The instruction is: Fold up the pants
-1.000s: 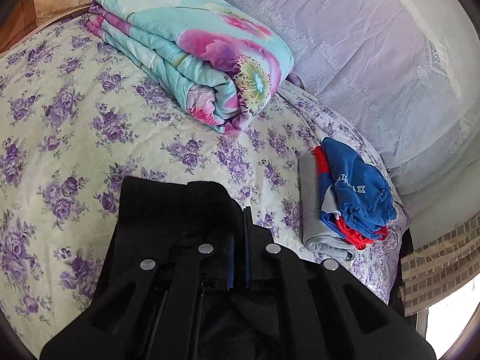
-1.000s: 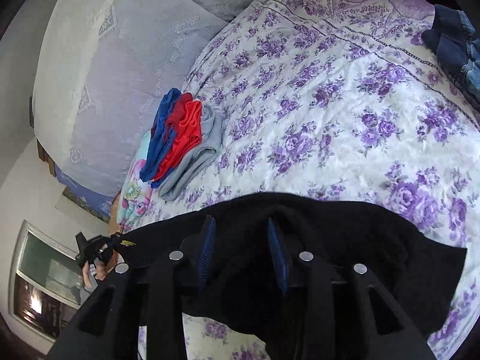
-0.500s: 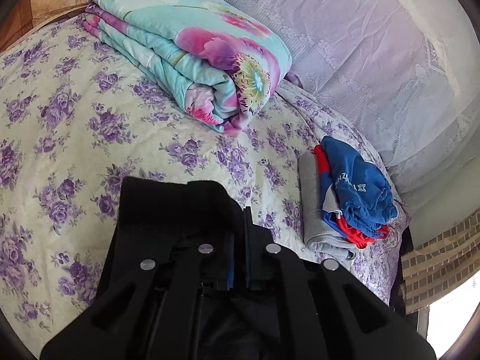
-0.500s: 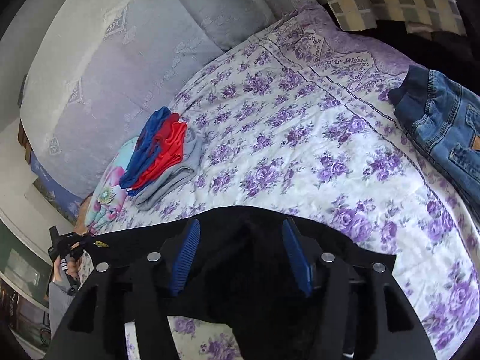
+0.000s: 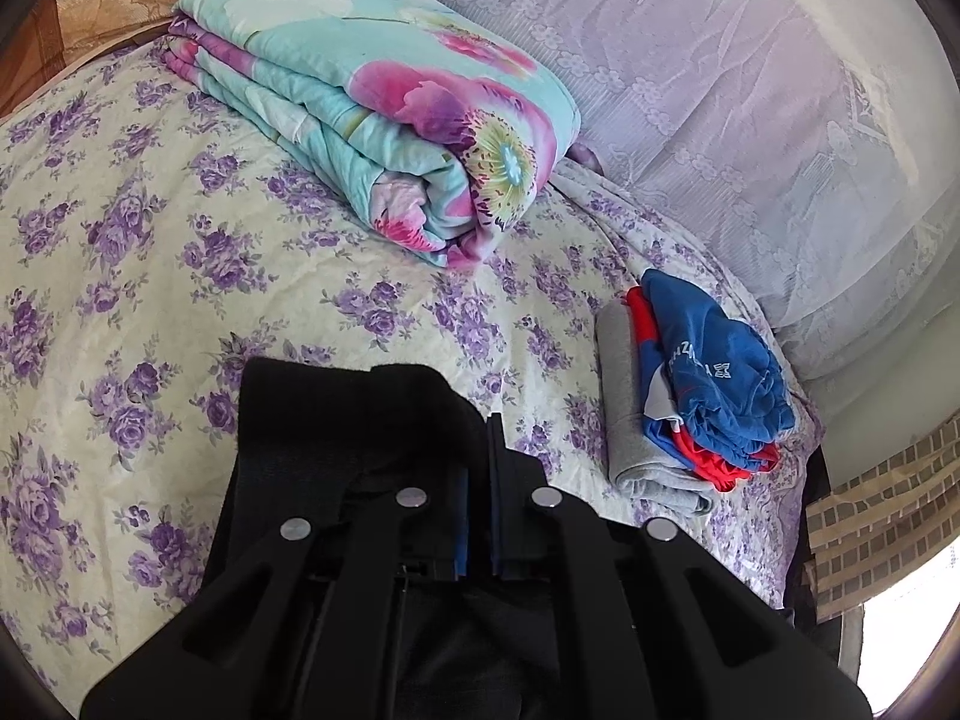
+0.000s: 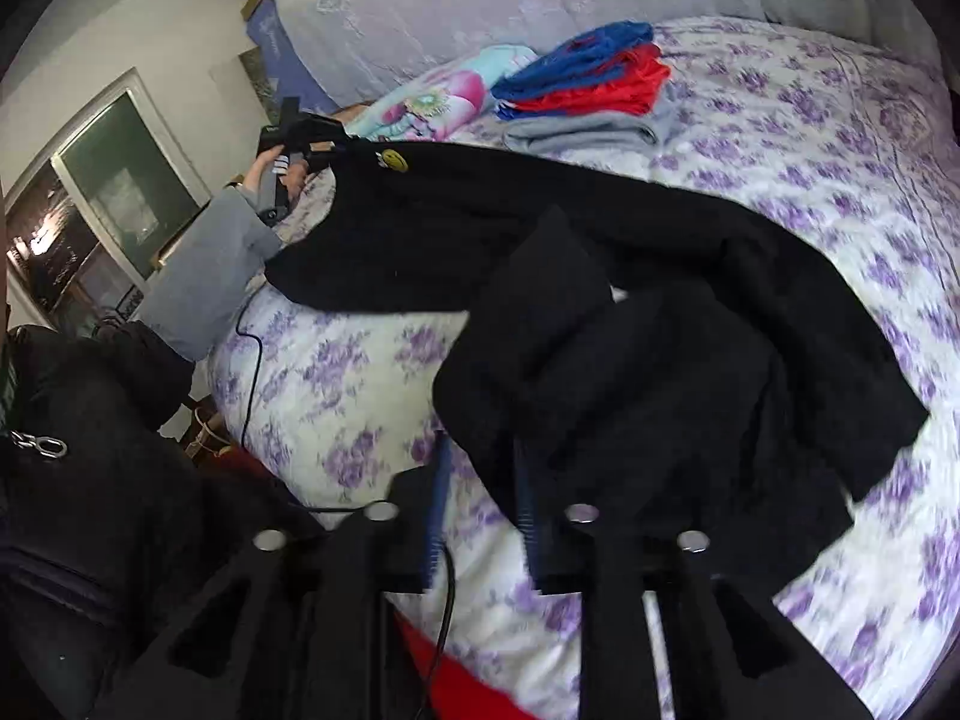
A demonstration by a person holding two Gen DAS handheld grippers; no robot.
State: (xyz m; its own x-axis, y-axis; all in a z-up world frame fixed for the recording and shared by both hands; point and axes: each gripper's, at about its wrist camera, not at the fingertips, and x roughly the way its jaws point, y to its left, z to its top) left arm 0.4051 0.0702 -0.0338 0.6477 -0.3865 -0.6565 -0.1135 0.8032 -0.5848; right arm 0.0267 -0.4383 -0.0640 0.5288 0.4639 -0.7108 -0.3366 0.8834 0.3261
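Black pants (image 6: 630,276) lie stretched across the purple-flowered bed sheet (image 6: 336,360), partly rumpled in the right wrist view. My left gripper (image 5: 477,450) is shut on one end of the black pants (image 5: 336,414), holding the cloth just above the bed; it also shows far off in the right wrist view (image 6: 312,138), pinching the pants' end near a yellow patch. My right gripper (image 6: 480,480) is open, its fingers apart at the near edge of the pants, holding nothing.
A folded floral quilt (image 5: 384,120) lies at the head of the bed. A pile of folded blue, red and grey clothes (image 5: 690,396) sits near the far bed edge. A cable (image 6: 252,360) hangs over the bedside. A window (image 6: 102,210) is at left.
My right gripper has let go of the pants and pulled back to the bed's side, swinging its view left. My left gripper has stayed shut on the pants, nearly still.
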